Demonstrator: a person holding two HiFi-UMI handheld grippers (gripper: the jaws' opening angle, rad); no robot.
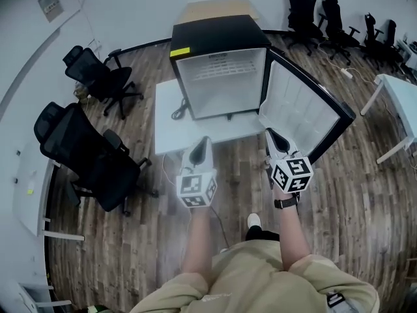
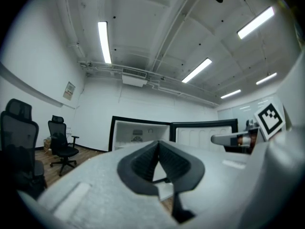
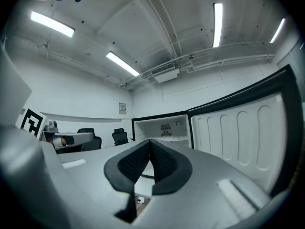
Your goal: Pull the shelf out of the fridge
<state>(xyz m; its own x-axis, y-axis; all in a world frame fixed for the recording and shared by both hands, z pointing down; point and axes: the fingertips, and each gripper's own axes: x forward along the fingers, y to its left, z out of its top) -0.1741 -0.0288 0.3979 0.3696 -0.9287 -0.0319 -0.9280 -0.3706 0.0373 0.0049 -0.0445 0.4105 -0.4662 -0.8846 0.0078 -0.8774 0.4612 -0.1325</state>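
Left gripper (image 1: 202,142) and right gripper (image 1: 273,135) are both clenched on nothing and held side by side short of the fridge (image 1: 218,34), so I'd say the reach-in hasn't started. Shelf (image 1: 220,70) sits high inside the cavity, fully seated; door (image 1: 301,109) is swung wide to the right, giving straight access. Fridge stands on a low white table (image 1: 168,130), office chairs (image 1: 98,77) well off to the left
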